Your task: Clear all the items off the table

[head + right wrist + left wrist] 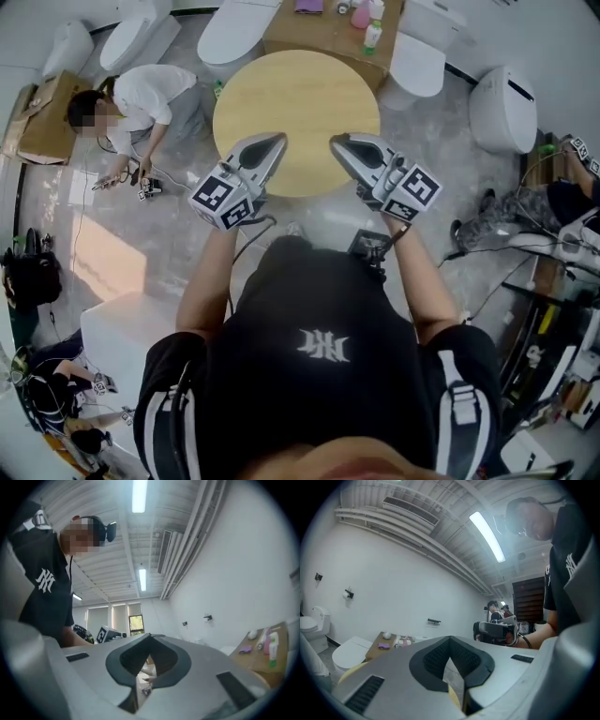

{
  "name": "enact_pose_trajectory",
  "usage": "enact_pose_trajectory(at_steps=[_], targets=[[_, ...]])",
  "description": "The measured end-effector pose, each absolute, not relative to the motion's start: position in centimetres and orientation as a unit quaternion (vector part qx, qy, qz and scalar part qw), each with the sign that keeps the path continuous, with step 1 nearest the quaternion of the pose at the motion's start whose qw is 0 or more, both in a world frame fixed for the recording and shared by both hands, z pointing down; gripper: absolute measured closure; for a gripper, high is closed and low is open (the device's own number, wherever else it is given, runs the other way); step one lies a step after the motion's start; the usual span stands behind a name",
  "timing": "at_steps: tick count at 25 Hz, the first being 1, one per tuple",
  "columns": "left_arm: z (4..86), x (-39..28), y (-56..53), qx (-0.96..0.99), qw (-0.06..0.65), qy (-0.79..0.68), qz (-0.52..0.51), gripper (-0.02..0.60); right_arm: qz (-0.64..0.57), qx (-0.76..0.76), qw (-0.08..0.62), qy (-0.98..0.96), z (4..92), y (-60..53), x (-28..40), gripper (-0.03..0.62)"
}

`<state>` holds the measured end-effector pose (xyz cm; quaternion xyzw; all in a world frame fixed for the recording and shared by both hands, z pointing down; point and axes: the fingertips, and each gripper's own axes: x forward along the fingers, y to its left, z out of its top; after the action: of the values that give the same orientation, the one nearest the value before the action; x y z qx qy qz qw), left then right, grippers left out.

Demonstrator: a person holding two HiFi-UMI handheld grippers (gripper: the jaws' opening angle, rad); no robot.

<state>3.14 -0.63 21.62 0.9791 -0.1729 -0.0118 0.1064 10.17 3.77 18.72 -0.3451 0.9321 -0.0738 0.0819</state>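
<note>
Floor, far left of the left tongs: a crouching person in a white top, with a cardboard box just beside them.

Left tongs: held about level over the near edge of the round surface, tips pointing away from the wearer. The left gripper view shows the left tongs with tips closed together and nothing between the pads.

Right tongs: near the left pair, also over the near edge of the round surface, tips angled slightly toward the left pair. In the right gripper view the right tongs have their tips meeting and no object gripped.

Items: all sit on a rectangular wooden surface beyond the round one, ahead of both tongs and well apart from them.
- purple item, ahead of the gap between the tongs
- pink bottle, ahead of the right tongs
- white-and-green bottle, just beside the pink bottle

The right gripper view shows the same group to the right of the tips: purple item, pink bottle, white-and-green bottle.

Right of the right tongs, well apart: a white toilet on the floor.
</note>
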Motion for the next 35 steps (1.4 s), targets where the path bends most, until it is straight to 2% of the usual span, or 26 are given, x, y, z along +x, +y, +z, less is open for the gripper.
enact_pose_trajectory(at_steps=[2,4,6,8,11,14,17,20,23,27,30,35], targets=[[21.4,2.6,2.0,0.977,0.108,-0.182,-0.012,0.569,-0.125,-0.307,0.134,0.934,18.0,6.8,9.3,0.588],[21.5,2.4,4.9,0.976,0.108,-0.188,-0.004,0.569,-0.196,-0.263,0.229,0.916,17.3,10.0,9.5,0.588],[22.3,2.9,7.8,0.976,0.110,-0.188,0.011,0.569,-0.272,-0.207,0.351,0.872,16.4,12.7,11.2,0.528],[23.3,3.4,10.2,0.975,0.109,-0.189,0.031,0.569,-0.307,-0.155,0.448,0.825,15.1,15.0,13.6,0.566],[22.8,0.9,13.0,0.973,0.099,-0.205,0.032,0.569,-0.188,-0.144,0.481,0.844,10.2,18.7,15.7,0.588],[18.6,-4.0,15.0,0.969,0.105,-0.222,-0.022,0.569,-0.087,-0.118,0.514,0.845,2.4,22.8,17.4,0.589],[12.8,-5.6,14.3,0.968,0.093,-0.218,-0.086,0.568,0.005,-0.124,0.474,0.872,-3.8,24.7,17.8,0.591],[9.6,-5.5,14.4,0.972,0.089,-0.177,-0.126,0.569,0.111,-0.180,0.373,0.903,-8.6,25.2,16.2,0.591],[9.6,-5.3,13.8,0.972,0.109,-0.141,-0.152,0.569,0.182,-0.229,0.289,0.912,-12.8,25.3,14.3,0.592],[7.8,-6.0,14.0,0.976,0.098,-0.093,-0.170,0.568,0.156,-0.207,0.281,0.924,-17.2,25.8,11.8,0.594],[8.6,-9.1,13.7,0.973,0.113,-0.079,-0.183,0.569,0.096,-0.189,0.266,0.940,-13.1,27.0,7.8,0.591],[15.7,-13.1,15.4,0.964,0.187,-0.075,-0.171,0.569,-0.088,-0.249,0.262,0.928,3.7,31.6,1.3,0.589]])
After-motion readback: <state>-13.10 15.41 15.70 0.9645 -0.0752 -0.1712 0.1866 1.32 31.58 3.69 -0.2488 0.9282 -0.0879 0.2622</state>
